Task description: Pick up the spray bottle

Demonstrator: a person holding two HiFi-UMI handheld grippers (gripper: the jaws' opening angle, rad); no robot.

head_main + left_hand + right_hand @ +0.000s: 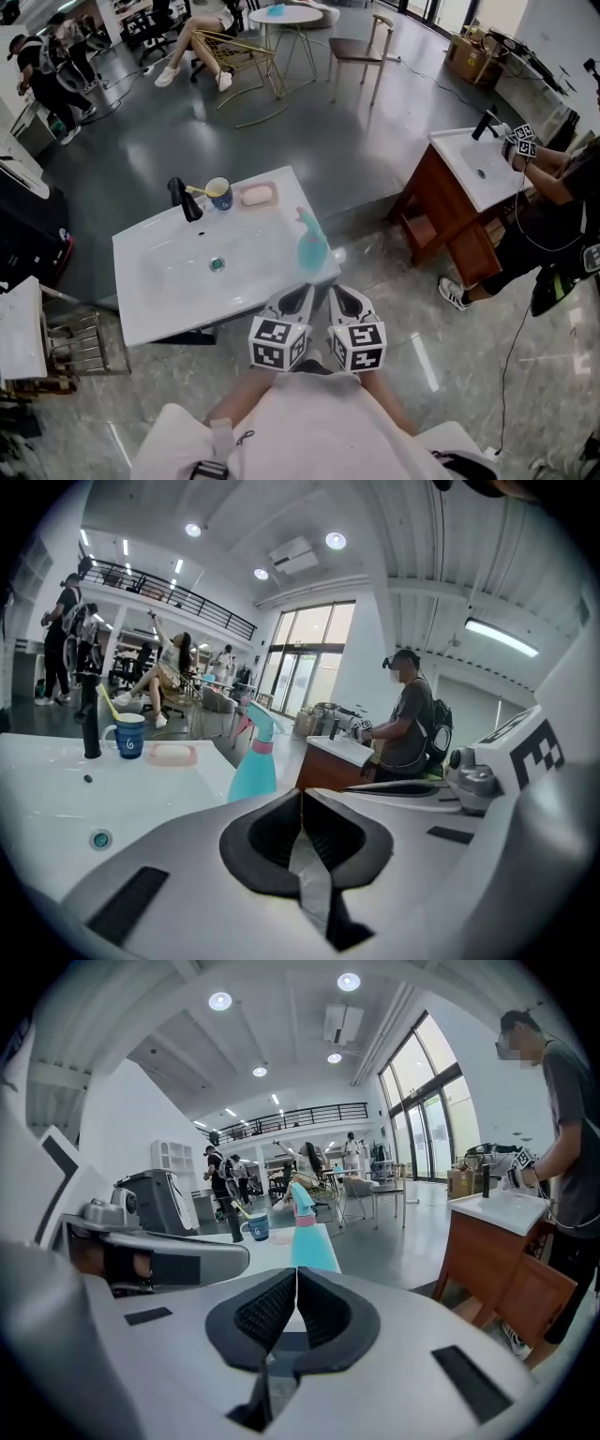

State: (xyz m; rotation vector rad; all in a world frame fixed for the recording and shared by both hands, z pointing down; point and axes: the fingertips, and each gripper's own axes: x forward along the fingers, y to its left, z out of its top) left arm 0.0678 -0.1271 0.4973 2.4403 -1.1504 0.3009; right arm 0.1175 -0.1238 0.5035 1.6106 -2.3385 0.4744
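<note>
Teal spray bottle [311, 246] and "6"-marked mug [220, 194] share sink [159, 314].

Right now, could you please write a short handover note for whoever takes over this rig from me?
Left tool: shut, nothing between its jaws.
Right tool: shut, nothing between its jaws.
Both are side by side, just short of the white sink top.
Spray bottle: upright at the sink top's near right corner, just ahead of both tools, untouched.
Done: approach only; nothing grasped yet.
Left: open a tool, close it on the bottle and lift.
</note>
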